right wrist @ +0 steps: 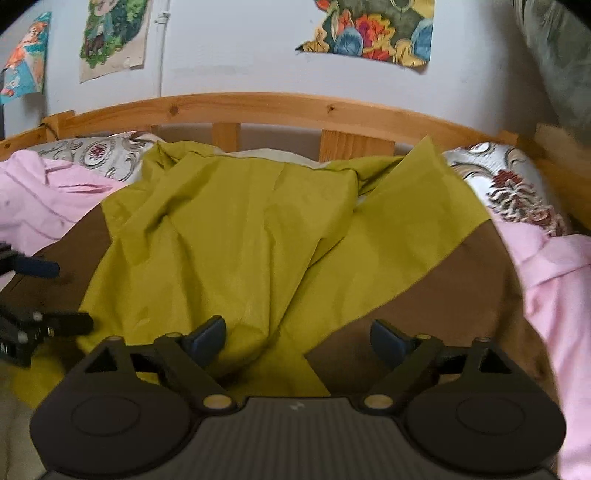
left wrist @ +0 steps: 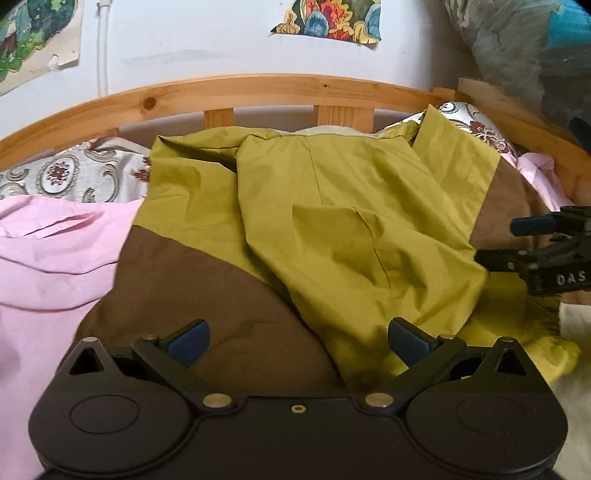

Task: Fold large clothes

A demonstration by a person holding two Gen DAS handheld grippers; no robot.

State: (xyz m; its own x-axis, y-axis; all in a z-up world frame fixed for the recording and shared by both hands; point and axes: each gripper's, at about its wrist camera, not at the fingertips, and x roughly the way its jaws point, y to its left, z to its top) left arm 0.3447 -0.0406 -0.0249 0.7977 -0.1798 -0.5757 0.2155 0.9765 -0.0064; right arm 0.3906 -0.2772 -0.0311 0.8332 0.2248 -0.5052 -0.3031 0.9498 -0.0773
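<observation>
Gaping wide with nothing between their blue pads, the left tongs [left wrist: 299, 338] hover low over a brown cloth [left wrist: 207, 291] and the near edge of an olive-green garment [left wrist: 332, 206]. Right tongs [right wrist: 299, 338]: likewise spread wide and empty, poised above the garment's lower folds where green meets brown. Each pair also shows at the side of the other's view, the right tongs [left wrist: 495, 240] at the right edge of the left camera's view, the left tongs [right wrist: 74, 295] at the left edge of the right camera's.

Garment: crumpled and loosely spread on the bed, one flap turned diagonally across the brown cloth, its far end reaching toward the headboard.

Pink sheet [left wrist: 48, 266]: bunched on both sides of the garment.

Patterned pillows [right wrist: 509, 188]: at the head of the bed, left and right.

Wooden headboard [left wrist: 258, 86]: slatted, behind the pillows.

Wall: white, with colourful pictures [right wrist: 369, 33] stuck on it.
</observation>
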